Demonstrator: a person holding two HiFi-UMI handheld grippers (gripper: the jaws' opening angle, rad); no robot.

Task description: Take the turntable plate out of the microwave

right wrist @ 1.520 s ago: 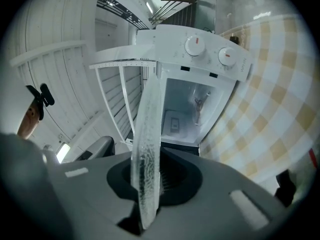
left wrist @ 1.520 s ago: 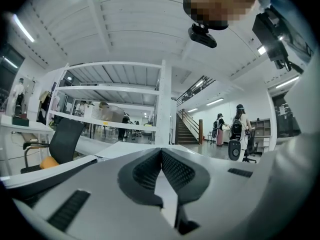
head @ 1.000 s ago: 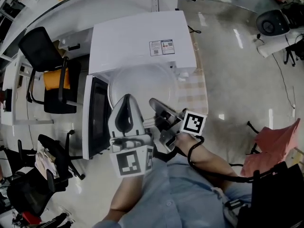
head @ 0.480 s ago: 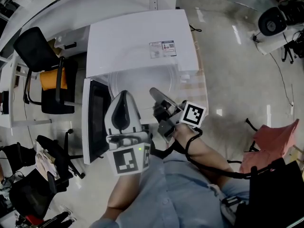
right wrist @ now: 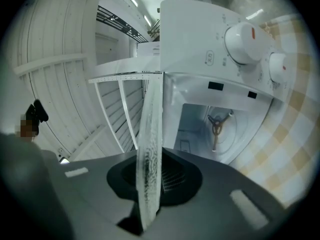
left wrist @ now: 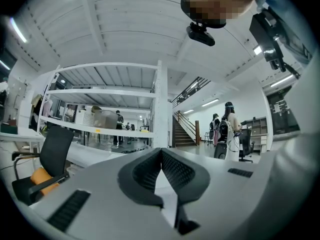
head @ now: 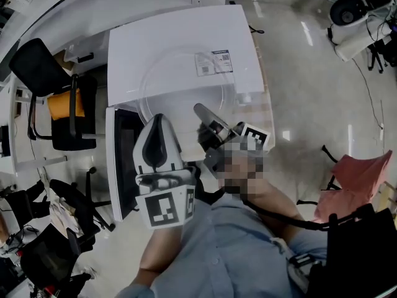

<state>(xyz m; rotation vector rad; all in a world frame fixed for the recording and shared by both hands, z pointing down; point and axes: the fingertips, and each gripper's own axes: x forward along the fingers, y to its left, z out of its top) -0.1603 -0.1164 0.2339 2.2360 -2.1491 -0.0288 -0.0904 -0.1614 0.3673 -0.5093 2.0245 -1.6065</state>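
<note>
your right tongs (right wrist: 151, 181) grip the turntable plate (right wrist: 149, 124) edge-on by its rim, clear of the microwave (right wrist: 200, 34) cavity ahead of them. your left tongs (left wrist: 160, 156) are closed on nothing; it looks like only setting the plate down is left

Turntable plate (right wrist: 149, 144) before microwave (head: 173, 39), rim in right tool (head: 201, 112); left tool (left wrist: 161, 153) leftward.

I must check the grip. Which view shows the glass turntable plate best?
The right gripper view: the turntable plate stands edge-on, clamped in the right gripper. The head view shows its whole faint round outline over the microwave; the left gripper view shows none of it.
</note>
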